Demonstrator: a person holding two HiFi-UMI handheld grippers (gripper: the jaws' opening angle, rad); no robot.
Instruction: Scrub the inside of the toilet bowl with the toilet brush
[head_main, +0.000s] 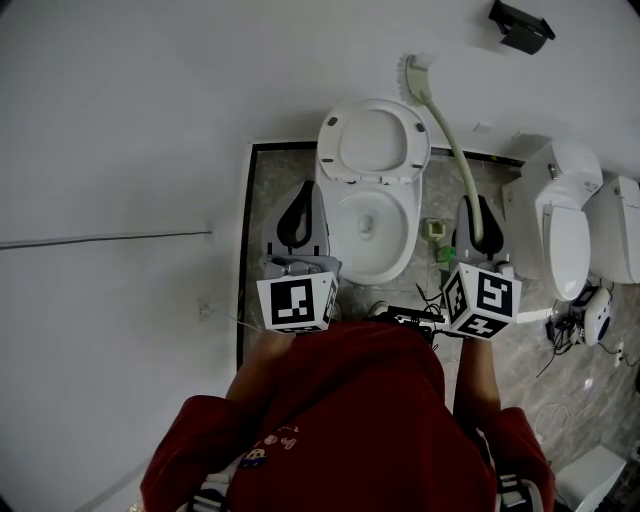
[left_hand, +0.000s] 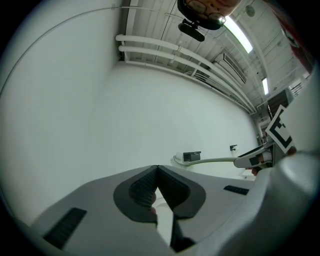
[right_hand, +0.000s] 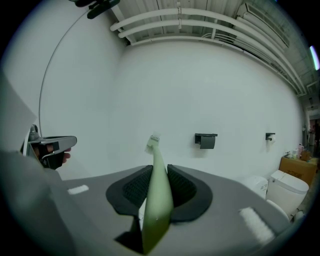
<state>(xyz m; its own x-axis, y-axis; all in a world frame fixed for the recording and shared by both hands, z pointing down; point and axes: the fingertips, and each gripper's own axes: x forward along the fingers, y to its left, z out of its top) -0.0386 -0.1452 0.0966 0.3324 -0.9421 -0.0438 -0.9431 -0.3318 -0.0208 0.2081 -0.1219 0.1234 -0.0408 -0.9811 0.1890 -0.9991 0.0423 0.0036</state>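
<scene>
The white toilet (head_main: 368, 215) stands with lid and seat up, its bowl (head_main: 366, 232) showing. My right gripper (head_main: 477, 210) is shut on the pale green handle of the toilet brush (head_main: 450, 135), to the right of the bowl. The brush head (head_main: 412, 70) is raised above the lid, against the wall. In the right gripper view the handle (right_hand: 157, 200) runs up between the pads to the head (right_hand: 152, 142). My left gripper (head_main: 302, 195) is shut on nothing, beside the bowl's left rim; its jaws meet (left_hand: 157, 168).
A second white toilet (head_main: 566, 220) stands to the right, with cables and a small device (head_main: 594, 315) on the floor by it. A green brush holder (head_main: 436, 232) sits between the toilets. A black paper holder (head_main: 520, 25) is on the wall. A white wall lies left.
</scene>
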